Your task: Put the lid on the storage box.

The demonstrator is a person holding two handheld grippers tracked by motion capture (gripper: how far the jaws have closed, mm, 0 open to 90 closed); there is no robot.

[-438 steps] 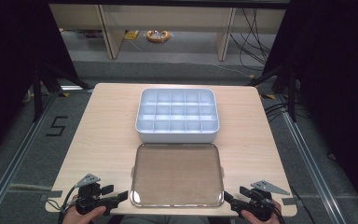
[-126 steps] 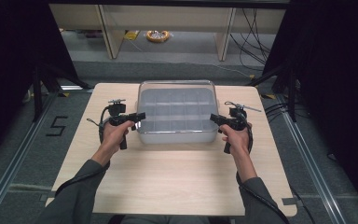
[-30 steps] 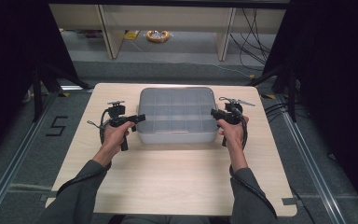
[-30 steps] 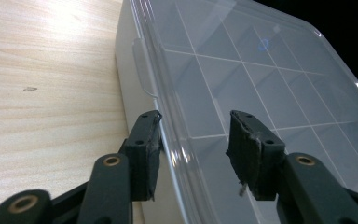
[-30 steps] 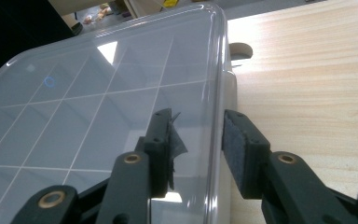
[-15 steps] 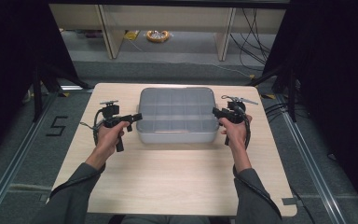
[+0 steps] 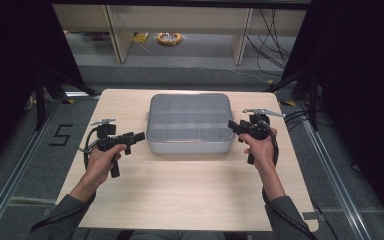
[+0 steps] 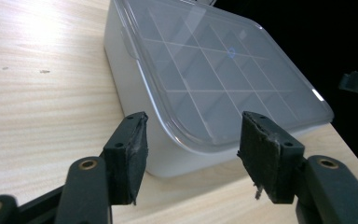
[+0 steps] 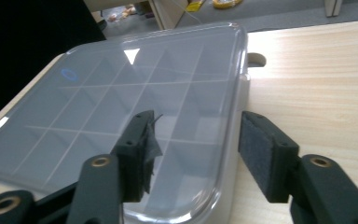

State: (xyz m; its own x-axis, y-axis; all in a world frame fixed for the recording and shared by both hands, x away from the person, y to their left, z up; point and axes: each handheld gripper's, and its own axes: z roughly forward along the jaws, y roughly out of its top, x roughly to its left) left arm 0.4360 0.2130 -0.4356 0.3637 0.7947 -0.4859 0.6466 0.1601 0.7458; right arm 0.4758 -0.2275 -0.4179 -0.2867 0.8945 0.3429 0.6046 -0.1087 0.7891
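Pale wooden desk (image 7: 180,190) carries a white compartmented plastic box (image 7: 189,144) with clear lid (image 7: 187,117) seated, near its far middle. Left tongs (image 7: 139,135) and right tongs (image 7: 231,124) flank it, apart and empty, likely positioned for its side edges.

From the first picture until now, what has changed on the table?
The clear lid, which lay on the table's near part, now sits on the white divided box. The left hand-held gripper has drawn back from the box's left side, open; the right hand-held gripper, also open, stays over the lid's right edge. The box kept its place on the table.
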